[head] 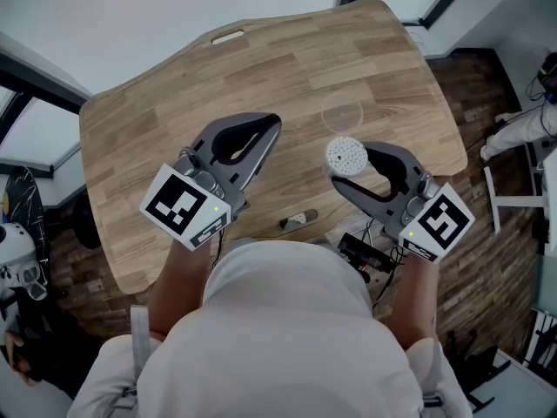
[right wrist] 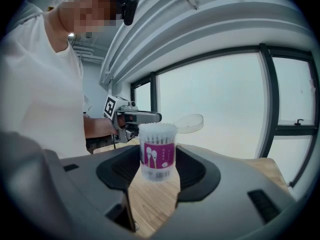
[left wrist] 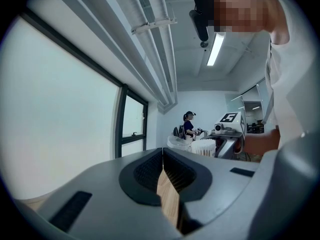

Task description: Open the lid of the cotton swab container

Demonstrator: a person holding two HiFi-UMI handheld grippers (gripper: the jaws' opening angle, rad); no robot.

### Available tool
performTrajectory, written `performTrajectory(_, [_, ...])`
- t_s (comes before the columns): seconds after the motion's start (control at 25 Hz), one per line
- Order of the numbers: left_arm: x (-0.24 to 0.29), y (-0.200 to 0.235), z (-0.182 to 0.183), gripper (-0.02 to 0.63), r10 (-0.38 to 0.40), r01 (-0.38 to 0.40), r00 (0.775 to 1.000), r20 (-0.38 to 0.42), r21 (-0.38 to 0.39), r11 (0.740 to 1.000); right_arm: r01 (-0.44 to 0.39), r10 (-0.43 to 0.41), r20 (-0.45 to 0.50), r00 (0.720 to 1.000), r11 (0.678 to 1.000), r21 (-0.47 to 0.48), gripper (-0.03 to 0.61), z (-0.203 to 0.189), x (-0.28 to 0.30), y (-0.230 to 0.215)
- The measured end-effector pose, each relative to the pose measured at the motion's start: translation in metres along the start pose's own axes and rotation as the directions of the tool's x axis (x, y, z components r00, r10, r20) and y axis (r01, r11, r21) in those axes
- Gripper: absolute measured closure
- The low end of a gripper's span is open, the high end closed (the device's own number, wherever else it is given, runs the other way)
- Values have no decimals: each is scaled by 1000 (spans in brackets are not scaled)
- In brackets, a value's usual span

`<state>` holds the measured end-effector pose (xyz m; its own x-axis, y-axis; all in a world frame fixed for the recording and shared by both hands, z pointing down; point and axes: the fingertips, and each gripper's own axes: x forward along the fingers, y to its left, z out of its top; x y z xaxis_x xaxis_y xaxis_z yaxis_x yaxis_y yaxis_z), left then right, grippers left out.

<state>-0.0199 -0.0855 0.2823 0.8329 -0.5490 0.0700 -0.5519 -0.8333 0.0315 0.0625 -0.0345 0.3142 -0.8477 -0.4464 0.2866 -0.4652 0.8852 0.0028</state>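
The cotton swab container (head: 346, 154) is a clear tub of white swabs with a purple label (right wrist: 158, 155). My right gripper (head: 348, 165) is shut on it and holds it upright just above the wooden table (head: 174, 129). Its clear round lid (head: 342, 111) stands flipped open on the far side, also seen as the lid (right wrist: 189, 123) behind the swab tips. My left gripper (head: 273, 122) hovers to the left of the container, apart from it, its jaws shut with nothing between them (left wrist: 163, 156). From the left gripper view the container (left wrist: 204, 146) shows off to the right.
The table has a handle slot (head: 228, 35) at its far edge and a curved near edge by my body. A small clip-like object (head: 298, 220) sits at the near edge. Large windows ring the room; a person (left wrist: 189, 125) stands far behind.
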Motion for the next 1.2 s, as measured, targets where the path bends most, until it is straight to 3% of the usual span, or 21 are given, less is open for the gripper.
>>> performTrajectory(0.56, [-7,15,-10,600,75,-72,997,34,-63,995,104,-105,34,994,994,10,344,-1,-13,-35])
performTrajectory(0.76, [-11,29,-11,600,145,-140,987,63,-76,987,146,-146,51,988,989,16,344,-5,-17,-54])
performTrajectory(1.2, [-10,53,-31,600,248,-246,969,3,-85,965,207,-212,112,971,977,53,344,-5,-17,-91])
